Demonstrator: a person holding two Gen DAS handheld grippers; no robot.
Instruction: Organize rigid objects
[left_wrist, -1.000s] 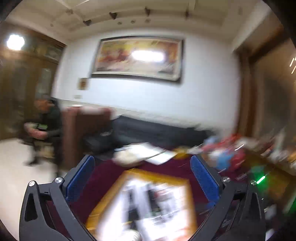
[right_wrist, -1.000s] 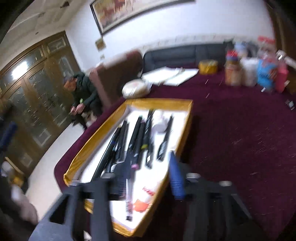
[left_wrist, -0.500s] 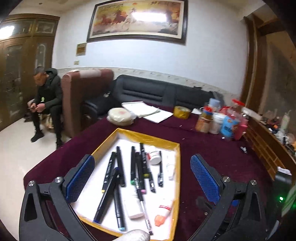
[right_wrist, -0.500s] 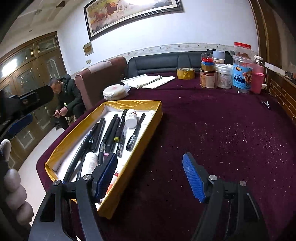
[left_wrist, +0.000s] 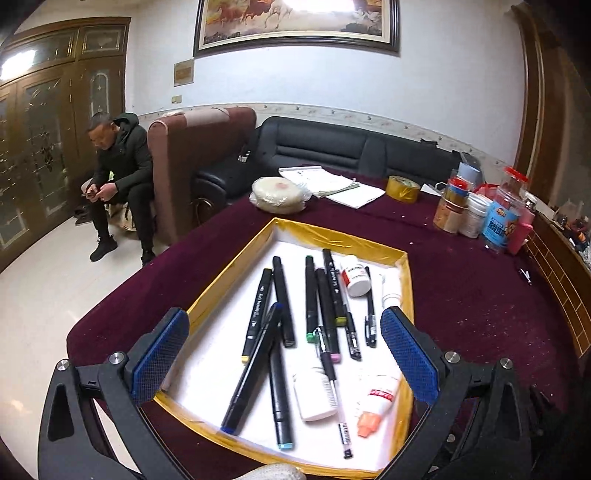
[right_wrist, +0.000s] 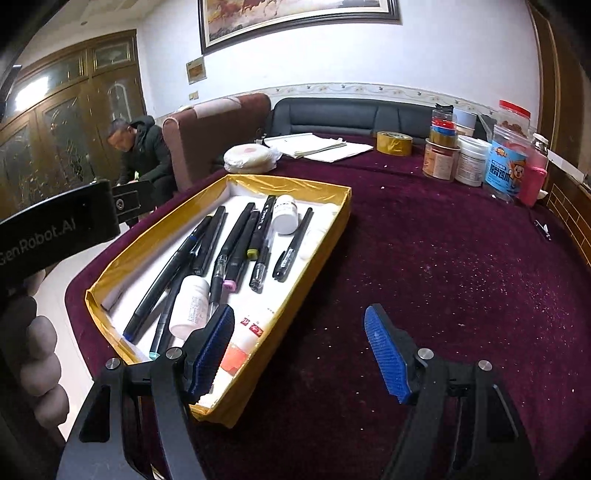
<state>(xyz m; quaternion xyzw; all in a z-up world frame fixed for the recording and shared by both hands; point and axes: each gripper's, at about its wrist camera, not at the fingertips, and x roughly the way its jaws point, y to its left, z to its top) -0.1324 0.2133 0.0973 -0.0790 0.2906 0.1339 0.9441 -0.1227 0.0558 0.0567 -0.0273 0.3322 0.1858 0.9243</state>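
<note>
A gold-rimmed white tray (left_wrist: 232, 273) (right_wrist: 332, 236) lies on the maroon table. It holds several black markers (left_wrist: 282, 301) (right_wrist: 236, 232), pens (left_wrist: 370, 310) (right_wrist: 293, 245), two small white bottles (left_wrist: 354, 277) (left_wrist: 314, 393) (right_wrist: 285, 214) and a white tube with an orange cap (left_wrist: 376, 400) (right_wrist: 243, 343). My left gripper (left_wrist: 284, 360) is open and empty, over the tray's near end. My right gripper (right_wrist: 299, 352) is open and empty, over the tray's near right corner and the cloth.
At the table's far side are jars and tubs (left_wrist: 480, 214) (right_wrist: 480, 162), a tape roll (left_wrist: 402, 188) (right_wrist: 393, 142), papers (left_wrist: 332, 184) and a wrapped round pack (left_wrist: 277, 194). A man (left_wrist: 118, 177) sits beside sofas beyond the table. The left gripper's body (right_wrist: 55, 232) shows left in the right wrist view.
Both cameras tilted down and moved closer to the tray, which now fills more of each view. Both grippers stayed open and empty.
</note>
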